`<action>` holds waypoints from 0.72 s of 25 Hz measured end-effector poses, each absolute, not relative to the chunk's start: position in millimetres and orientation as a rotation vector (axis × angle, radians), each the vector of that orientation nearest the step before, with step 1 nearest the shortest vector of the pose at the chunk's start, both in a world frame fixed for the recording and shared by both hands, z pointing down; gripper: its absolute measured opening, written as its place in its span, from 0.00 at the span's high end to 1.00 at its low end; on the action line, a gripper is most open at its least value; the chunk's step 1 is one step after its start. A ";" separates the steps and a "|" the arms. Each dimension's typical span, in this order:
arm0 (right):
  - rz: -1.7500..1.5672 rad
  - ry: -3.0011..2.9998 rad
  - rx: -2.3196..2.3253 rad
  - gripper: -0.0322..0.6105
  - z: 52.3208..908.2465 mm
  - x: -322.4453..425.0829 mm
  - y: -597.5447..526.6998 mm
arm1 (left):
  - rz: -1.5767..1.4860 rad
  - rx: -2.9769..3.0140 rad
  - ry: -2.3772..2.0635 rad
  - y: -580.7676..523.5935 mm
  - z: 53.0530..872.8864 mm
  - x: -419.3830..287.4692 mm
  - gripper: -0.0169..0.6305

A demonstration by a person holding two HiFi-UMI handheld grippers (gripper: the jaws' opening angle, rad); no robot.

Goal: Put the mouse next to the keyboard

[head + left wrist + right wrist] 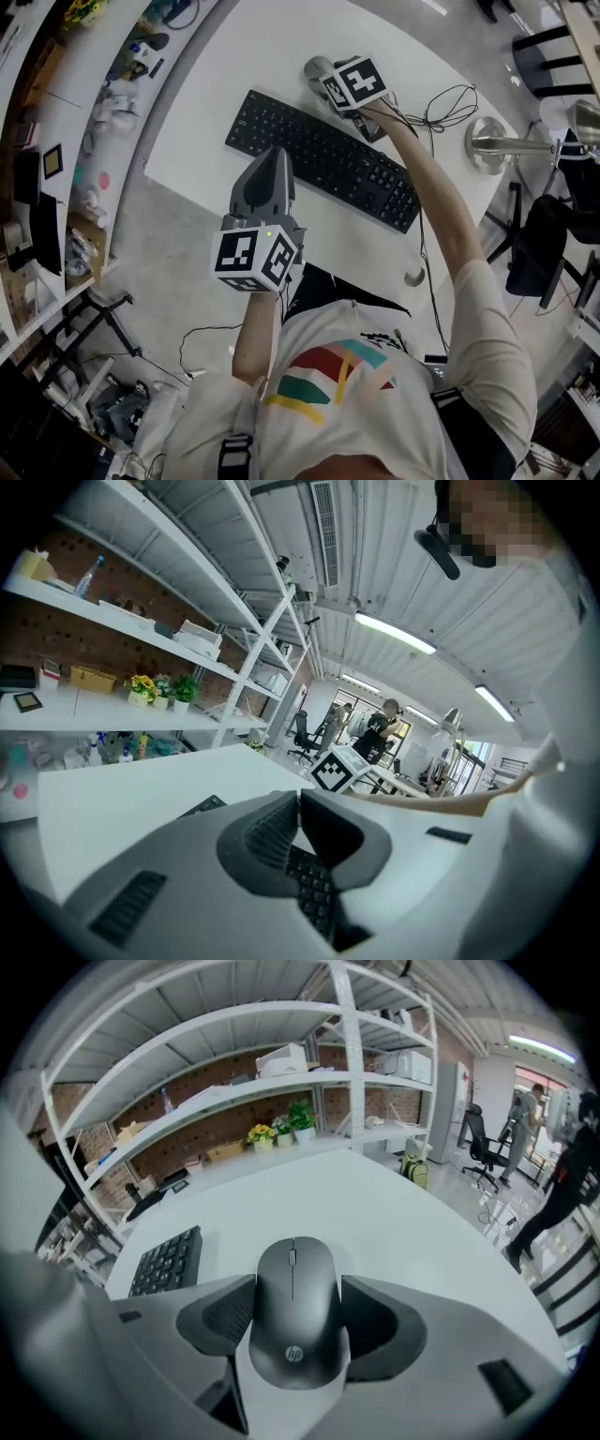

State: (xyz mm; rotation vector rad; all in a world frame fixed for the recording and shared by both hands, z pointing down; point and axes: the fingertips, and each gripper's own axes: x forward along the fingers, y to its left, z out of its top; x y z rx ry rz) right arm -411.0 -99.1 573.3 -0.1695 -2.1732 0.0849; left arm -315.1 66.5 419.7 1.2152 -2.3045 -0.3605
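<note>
- The shelves (47,178) stand well to the left of the keyboard (323,159), crowded with small items too small to make out.
- The left gripper (277,156) hangs on the near side of the keyboard, over its near long edge; in the left gripper view its jaws are pressed together at the tips (298,795) with nothing between them; a few black keys show through the hollow below the tips.
- The keyboard is black and lies slantwise on the white table (234,56), its number pad at the end nearer the person's right arm.
- The mouse (317,68) is dark grey and lies just past the keyboard's far long edge, near it but apart; in the right gripper view the mouse (293,1316) has the keyboard's end (167,1262) off to its left.
- The right gripper (298,1288) has both jaws closed in against the sides of the mouse, one pad on each flank; it seems to rest on the table, though the view does not settle this.
- Thin black cables (450,105) lie looped on the table, to the right of the keyboard.
</note>
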 end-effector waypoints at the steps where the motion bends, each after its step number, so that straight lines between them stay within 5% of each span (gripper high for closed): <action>1: 0.118 -2.194 -0.142 0.52 567.8 -408.3 -103.7 | -0.362 1.239 -2.304 63.4 413.9 -312.3 0.91; 18: 0.490 -2.404 0.426 0.52 448.9 -213.9 -176.5 | -0.199 1.661 -2.199 -4.0 369.4 -225.3 0.91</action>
